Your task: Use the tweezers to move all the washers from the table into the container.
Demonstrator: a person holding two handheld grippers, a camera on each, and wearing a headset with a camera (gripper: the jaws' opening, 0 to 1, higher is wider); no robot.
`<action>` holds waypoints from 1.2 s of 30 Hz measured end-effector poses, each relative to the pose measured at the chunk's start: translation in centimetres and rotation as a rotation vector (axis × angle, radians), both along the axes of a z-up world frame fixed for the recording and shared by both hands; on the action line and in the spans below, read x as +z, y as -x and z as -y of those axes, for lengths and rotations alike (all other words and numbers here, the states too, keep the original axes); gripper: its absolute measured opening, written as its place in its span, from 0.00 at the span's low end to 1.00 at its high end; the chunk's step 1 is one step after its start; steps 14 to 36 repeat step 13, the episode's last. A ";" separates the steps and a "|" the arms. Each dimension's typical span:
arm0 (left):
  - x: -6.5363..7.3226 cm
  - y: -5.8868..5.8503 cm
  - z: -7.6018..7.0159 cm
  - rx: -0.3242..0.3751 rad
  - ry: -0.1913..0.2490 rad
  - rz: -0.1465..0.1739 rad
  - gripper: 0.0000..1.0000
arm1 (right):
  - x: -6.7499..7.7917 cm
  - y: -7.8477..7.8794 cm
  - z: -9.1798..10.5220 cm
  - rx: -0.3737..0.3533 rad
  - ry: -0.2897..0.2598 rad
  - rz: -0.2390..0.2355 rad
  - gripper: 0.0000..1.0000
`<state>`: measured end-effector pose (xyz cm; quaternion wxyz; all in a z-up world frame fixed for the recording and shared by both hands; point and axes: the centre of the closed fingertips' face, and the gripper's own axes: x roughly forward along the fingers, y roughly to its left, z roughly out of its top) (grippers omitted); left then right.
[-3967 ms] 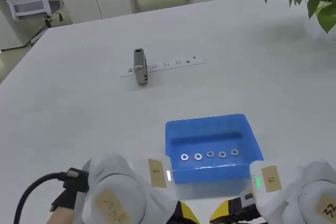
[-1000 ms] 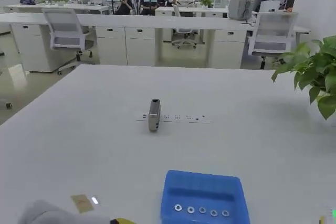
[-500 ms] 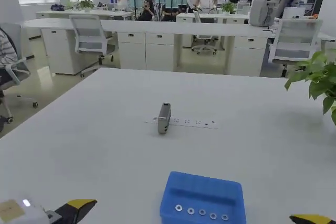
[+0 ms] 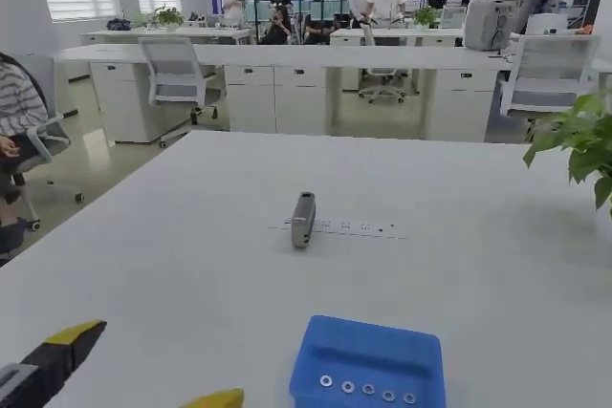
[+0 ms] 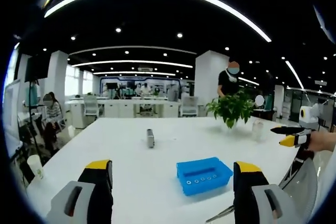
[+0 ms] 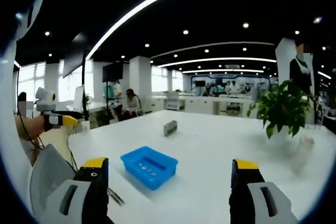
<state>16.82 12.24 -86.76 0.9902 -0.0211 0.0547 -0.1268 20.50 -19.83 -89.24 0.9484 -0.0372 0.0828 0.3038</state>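
Blue container (image 5: 209,188) sits on the white table (image 5: 131,153) ahead of both my tools, with five washers (image 5: 202,180) in a row inside it. My left tool (image 5: 172,167) is wide apart, and so is my right tool (image 6: 169,163). The tweezers (image 6: 115,196) lie on the table just beside the right tool's left jaw.

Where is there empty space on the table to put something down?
Bare table lies between the grey block and the blue container, left of both, and right toward the plant. It is busier at the near edge, where the tweezers lie by the container.
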 end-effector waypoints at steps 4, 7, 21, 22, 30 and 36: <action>-0.2 0.0 0.5 0.010 -0.052 0.007 0.99 | 0.1 -0.4 0.0 -0.002 0.002 0.009 0.99; -0.2 0.0 0.6 0.000 -0.055 0.002 0.99 | 0.6 -0.9 -0.4 -0.010 -0.045 0.016 0.99; 0.3 0.2 0.1 0.012 -0.046 0.016 0.99 | 0.7 -1.9 -1.1 -0.014 -0.055 0.020 0.99; 0.3 0.2 0.1 0.012 -0.046 0.016 0.99 | 0.7 -1.9 -1.1 -0.014 -0.055 0.020 0.99; 0.3 0.2 0.1 0.012 -0.046 0.016 0.99 | 0.7 -1.9 -1.1 -0.014 -0.055 0.020 0.99; 0.3 0.2 0.1 0.012 -0.046 0.016 0.99 | 0.7 -1.9 -1.1 -0.014 -0.055 0.020 0.99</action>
